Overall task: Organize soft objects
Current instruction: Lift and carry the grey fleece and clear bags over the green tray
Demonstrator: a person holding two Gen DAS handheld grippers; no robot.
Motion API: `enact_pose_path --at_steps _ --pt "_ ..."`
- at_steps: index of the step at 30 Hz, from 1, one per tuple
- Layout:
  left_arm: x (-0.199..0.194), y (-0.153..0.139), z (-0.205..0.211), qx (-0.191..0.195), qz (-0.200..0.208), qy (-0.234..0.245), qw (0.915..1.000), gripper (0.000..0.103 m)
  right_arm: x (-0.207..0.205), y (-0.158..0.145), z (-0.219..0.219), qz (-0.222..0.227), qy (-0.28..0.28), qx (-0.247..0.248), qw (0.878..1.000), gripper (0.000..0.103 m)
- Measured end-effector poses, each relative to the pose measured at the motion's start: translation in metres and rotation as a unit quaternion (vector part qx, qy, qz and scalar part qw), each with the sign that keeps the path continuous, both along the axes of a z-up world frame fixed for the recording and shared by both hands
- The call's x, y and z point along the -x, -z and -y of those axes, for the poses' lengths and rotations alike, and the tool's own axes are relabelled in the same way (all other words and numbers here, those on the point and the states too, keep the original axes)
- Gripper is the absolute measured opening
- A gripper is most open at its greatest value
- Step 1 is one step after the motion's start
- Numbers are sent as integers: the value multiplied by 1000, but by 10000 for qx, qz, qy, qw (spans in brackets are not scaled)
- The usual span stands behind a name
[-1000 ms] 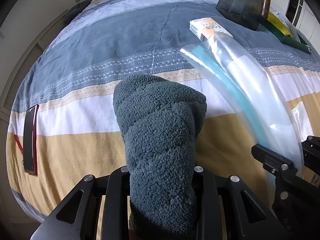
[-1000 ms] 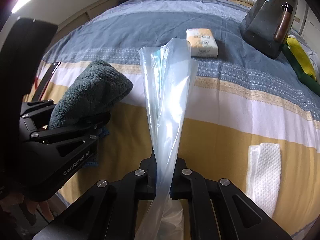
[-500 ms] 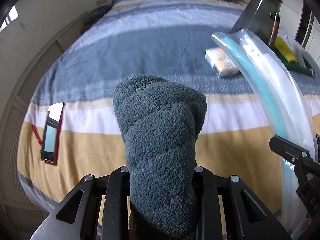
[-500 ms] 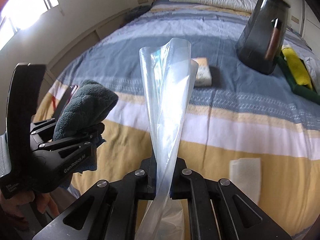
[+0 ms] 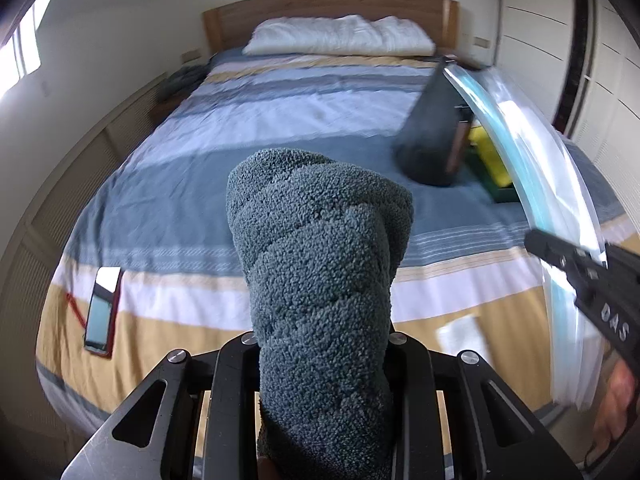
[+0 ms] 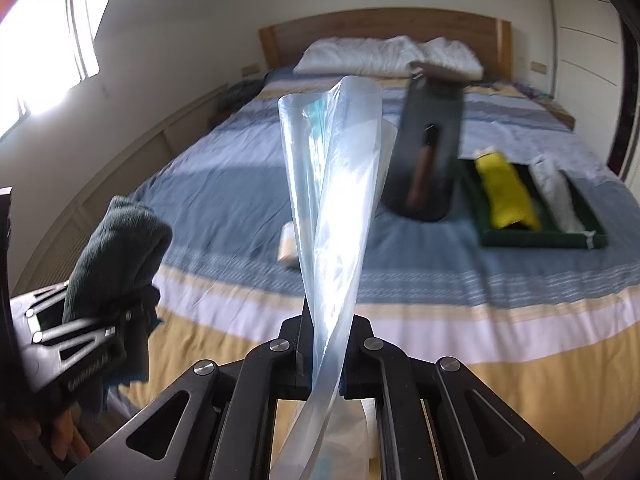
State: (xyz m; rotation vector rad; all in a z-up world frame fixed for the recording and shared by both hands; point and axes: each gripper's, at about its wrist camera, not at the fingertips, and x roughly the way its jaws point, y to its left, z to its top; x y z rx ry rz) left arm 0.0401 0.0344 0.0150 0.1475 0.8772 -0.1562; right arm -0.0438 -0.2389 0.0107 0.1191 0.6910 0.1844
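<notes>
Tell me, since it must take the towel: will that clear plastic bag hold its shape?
Probably not. The clear plastic bag twists and curls above the right claw, so it looks thin and floppy. Its glossy film may slip, and the mouth likely needs spreading.

One teal towel, one clear plastic bag, two grippers, one phone, one dark bin, one green tray holding seemingly two rolled cloths, one tissue pack
</notes>
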Motion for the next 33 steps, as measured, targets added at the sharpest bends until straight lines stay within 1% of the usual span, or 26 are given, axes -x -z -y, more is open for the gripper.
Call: enact_pose_path --at_steps 5,10,15,21,27,33 --pt "5 -10 41 31 35 348 9994 22 21 -17 50 143 292 -13 9995 6" --pt "3 -14 84 103 -8 706 9975 22 36 -26 88 208 521 42 9984 6" --pt "0 -17 130 97 -86 1006 9948 22 43 -28 134 233 753 66 9969 6" --pt "-8 -15 185 96 -227 1285 9914 22 51 -23 194 129 1144 98 9933 6" --pt "-20 -6 239 -12 -431 1534 9872 22 47 -23 239 43 1398 101 9901 6" --pt "-34 4 278 -32 -601 1681 9839 22 24 -20 272 -5 1562 108 9877 6"
